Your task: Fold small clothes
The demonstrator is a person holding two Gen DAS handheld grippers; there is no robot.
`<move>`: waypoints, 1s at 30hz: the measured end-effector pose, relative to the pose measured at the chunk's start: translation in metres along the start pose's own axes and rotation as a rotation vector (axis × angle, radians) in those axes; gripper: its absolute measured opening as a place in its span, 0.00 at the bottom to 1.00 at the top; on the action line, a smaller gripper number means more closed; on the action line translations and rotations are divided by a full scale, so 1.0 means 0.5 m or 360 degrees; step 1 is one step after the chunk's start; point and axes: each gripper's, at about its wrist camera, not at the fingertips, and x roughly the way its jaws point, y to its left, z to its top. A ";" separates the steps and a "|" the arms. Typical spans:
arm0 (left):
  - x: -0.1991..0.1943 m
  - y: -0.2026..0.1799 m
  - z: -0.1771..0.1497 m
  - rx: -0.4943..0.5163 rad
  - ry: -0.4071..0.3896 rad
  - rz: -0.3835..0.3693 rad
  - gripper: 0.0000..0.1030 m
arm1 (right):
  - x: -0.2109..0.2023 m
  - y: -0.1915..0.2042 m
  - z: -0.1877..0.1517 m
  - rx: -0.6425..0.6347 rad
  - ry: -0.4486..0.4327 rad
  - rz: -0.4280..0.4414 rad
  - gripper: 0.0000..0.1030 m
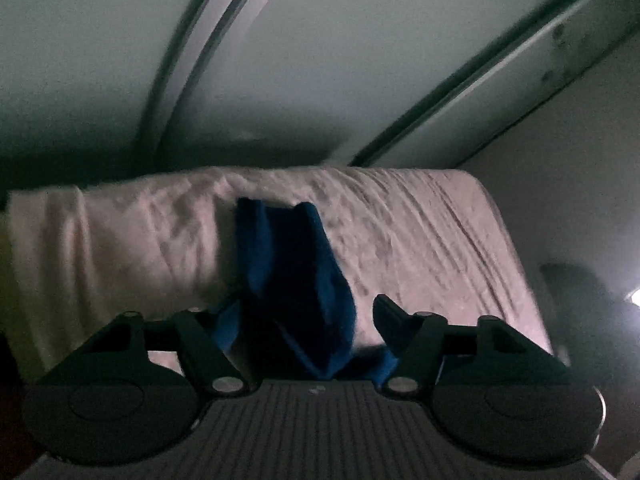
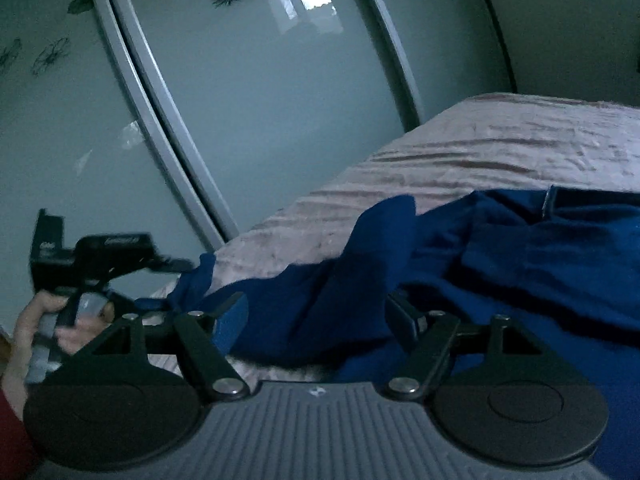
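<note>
A dark blue garment [image 2: 520, 264] lies rumpled on the bed [image 2: 500, 140], which has a pale pink creased sheet. My right gripper [image 2: 317, 300] stands open just over the garment's near folds, and its pads press on nothing. At the left of the right wrist view, a hand [image 2: 40, 312] holds my left gripper [image 2: 168, 284] at the bed's edge, by a raised corner of the cloth. In the left wrist view a strip of the blue garment [image 1: 288, 260] stands up between the wide jaws of my left gripper [image 1: 306, 308]. A gap shows beside its right finger [image 1: 386, 314].
Pale sliding wardrobe doors [image 2: 240, 100] with dark flower prints and grey frames stand close behind the bed. In the left wrist view the doors [image 1: 280, 60] fill the top and the bed [image 1: 440, 232] ends at the right. The room is dim.
</note>
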 end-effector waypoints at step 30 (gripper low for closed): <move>-0.181 -0.009 -0.012 0.0080 -0.0938 0.0276 0.01 | -0.026 -0.160 -0.016 0.0221 0.0094 -0.0383 0.84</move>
